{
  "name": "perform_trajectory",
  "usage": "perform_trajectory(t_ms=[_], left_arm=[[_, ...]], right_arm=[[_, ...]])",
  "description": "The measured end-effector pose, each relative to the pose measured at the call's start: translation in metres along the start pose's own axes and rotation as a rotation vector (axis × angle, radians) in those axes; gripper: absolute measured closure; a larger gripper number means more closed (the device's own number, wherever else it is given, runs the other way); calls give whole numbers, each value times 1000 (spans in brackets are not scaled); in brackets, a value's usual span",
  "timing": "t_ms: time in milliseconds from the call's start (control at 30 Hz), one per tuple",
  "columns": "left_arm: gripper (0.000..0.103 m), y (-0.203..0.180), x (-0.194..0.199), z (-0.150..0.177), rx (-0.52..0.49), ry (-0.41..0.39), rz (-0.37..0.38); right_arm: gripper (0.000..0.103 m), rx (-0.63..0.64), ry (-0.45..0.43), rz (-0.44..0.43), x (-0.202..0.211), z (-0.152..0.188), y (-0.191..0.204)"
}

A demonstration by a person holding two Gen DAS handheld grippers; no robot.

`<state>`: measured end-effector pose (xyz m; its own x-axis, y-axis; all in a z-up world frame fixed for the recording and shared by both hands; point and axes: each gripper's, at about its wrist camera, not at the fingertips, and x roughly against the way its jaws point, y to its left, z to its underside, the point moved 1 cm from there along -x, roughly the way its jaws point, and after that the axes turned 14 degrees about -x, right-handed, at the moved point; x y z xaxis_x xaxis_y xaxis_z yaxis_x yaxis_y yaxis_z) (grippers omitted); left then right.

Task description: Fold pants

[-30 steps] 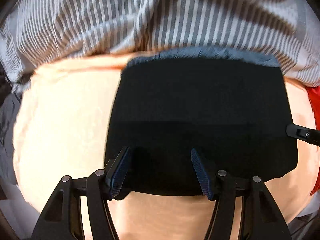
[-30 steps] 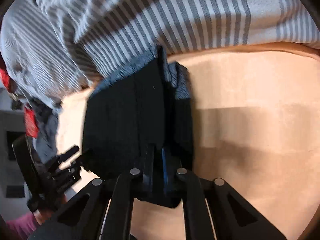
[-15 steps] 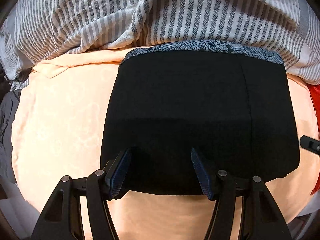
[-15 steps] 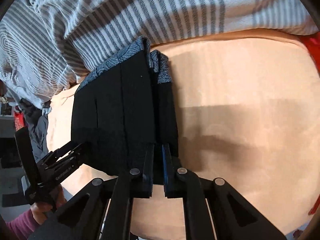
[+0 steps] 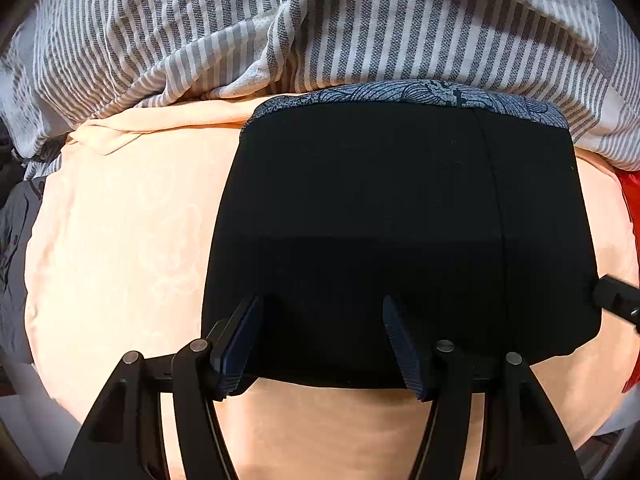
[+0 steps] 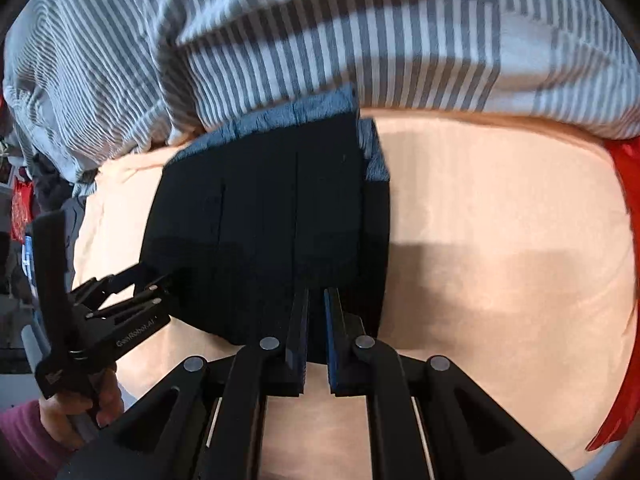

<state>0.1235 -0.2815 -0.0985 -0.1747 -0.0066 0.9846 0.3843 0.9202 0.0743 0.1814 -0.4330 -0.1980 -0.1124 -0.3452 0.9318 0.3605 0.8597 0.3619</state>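
The black pants (image 5: 400, 200) lie folded into a flat rectangle on a peach blanket (image 5: 120, 240), with a blue-grey patterned band (image 5: 420, 94) along their far edge. My left gripper (image 5: 320, 304) points straight down over the near edge, open, with the cloth lying flat under the gap. From the right wrist the same pants (image 6: 260, 208) fill the middle. My right gripper (image 6: 316, 294) is shut above their near right part; dark cloth shows behind the thin slit, and none looks lifted. Its tip (image 5: 616, 304) shows at the pants' right edge. The left gripper (image 6: 164, 286) stands at their left corner.
A grey-and-white striped cover (image 5: 360, 20) is bunched along the far side, touching the pants' far edge. Something red (image 6: 624, 184) lies at the right rim of the blanket, and dark grey cloth (image 5: 16, 240) at the left. A hand in a pink sleeve (image 6: 24, 432) holds the left gripper.
The right gripper has drawn back and risen, staying shut; the raised fold it was at now lies flat. Its tip slid down the pants' right edge. The left gripper kept still.
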Motion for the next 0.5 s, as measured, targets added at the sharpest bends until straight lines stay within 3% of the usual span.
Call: perform_trajectory(t_ms=[100, 200, 300, 500], left_arm=[[38, -1, 0, 1, -3, 1, -3], [24, 1, -1, 2, 8, 4, -40], [24, 5, -3, 3, 32, 9, -22], [24, 3, -3, -1, 19, 26, -38]], right_arm=[[92, 0, 34, 15, -12, 3, -6], [86, 5, 49, 30, -20, 4, -13], [71, -16, 49, 27, -17, 4, -20], [62, -41, 73, -9, -13, 6, -31]])
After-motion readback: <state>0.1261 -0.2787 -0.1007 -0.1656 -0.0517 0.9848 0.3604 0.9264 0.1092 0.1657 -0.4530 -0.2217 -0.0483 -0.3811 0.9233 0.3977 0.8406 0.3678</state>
